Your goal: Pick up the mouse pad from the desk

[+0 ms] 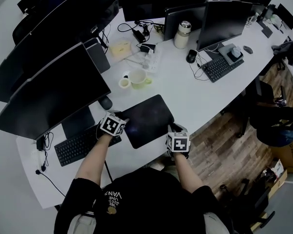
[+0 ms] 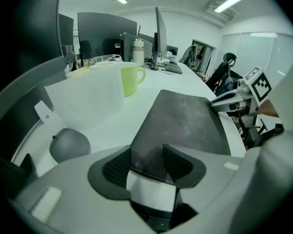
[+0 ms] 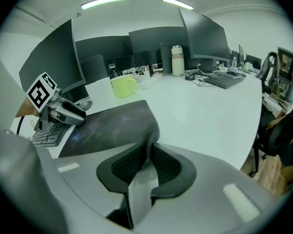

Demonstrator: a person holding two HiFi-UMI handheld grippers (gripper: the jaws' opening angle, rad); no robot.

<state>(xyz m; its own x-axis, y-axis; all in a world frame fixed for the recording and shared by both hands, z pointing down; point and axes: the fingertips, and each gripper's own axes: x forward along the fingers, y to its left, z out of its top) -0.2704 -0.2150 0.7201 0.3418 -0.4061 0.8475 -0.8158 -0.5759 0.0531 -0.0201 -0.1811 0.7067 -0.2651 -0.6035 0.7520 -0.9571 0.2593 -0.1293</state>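
Two grippers are busy with one mouse pad.

**Head view:** the green mug (image 1: 138,78) stands on the white desk (image 1: 200,101). The dark mouse pad (image 1: 146,118) lies flat on the desk, just on the person's side of this mug. The left gripper (image 1: 122,122) is at the end of the pad that lies left of the mug. The right gripper (image 1: 174,128) is at the opposite end, farther from the mug and near the front edge of the desk.

**Left gripper view:** the mug is beyond the pad. The near corner of the pad sits between the jaws, which stand partly apart. Both jaws seem to press on the corner, but I am less sure about the right-hand one.

**Right gripper view:** the jaws are almost together and clamped on the edge of the pad, which is folded upward between them. The mug is again beyond the pad.

I judge that the step in hand is the grasp, and the lift is not yet done. The next move calls for a firm left grip first. After that both hands should rise evenly, so that the soft pad does not slip out or sag.

For writing, the white print on the black shirt (image 1: 115,199) appears upside down and seems to read "VANS". The smaller lines under it are too small to read. The marker cubes carry only black and white squares.
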